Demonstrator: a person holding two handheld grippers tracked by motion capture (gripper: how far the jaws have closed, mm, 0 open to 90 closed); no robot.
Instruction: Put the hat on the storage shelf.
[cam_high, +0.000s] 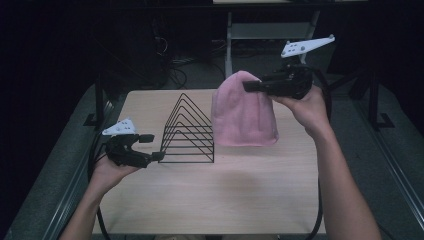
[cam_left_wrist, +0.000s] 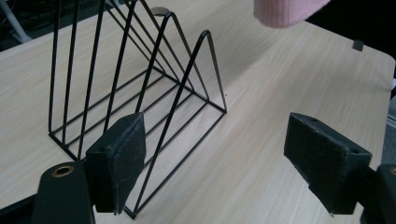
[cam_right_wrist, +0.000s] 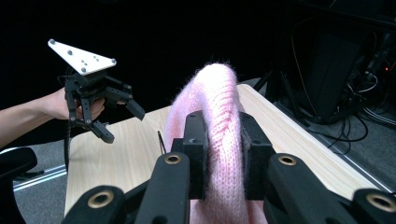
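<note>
A pink knit hat (cam_high: 243, 112) hangs over the far right part of the table, its lower edge close to the tabletop. My right gripper (cam_high: 252, 85) is shut on the hat's top, and the knit fold (cam_right_wrist: 215, 107) is pinched between the right gripper's (cam_right_wrist: 223, 149) pads. To the hat's left stands a black wire rack (cam_high: 187, 131) of triangular dividers. My left gripper (cam_high: 150, 147) hovers by the rack's front left corner, open and holding nothing. In the left gripper view the rack (cam_left_wrist: 140, 84) lies just beyond the left gripper's (cam_left_wrist: 219, 163) spread pads, with the hat's hem (cam_left_wrist: 287, 11) at the top.
The light wooden table (cam_high: 225, 200) has rounded corners and bare room in front of the rack. Black posts (cam_high: 99, 100) stand at its far left and far right. Behind it are a metal desk frame (cam_high: 270, 30) and floor cables. The left gripper (cam_right_wrist: 123, 125) also appears in the right gripper view.
</note>
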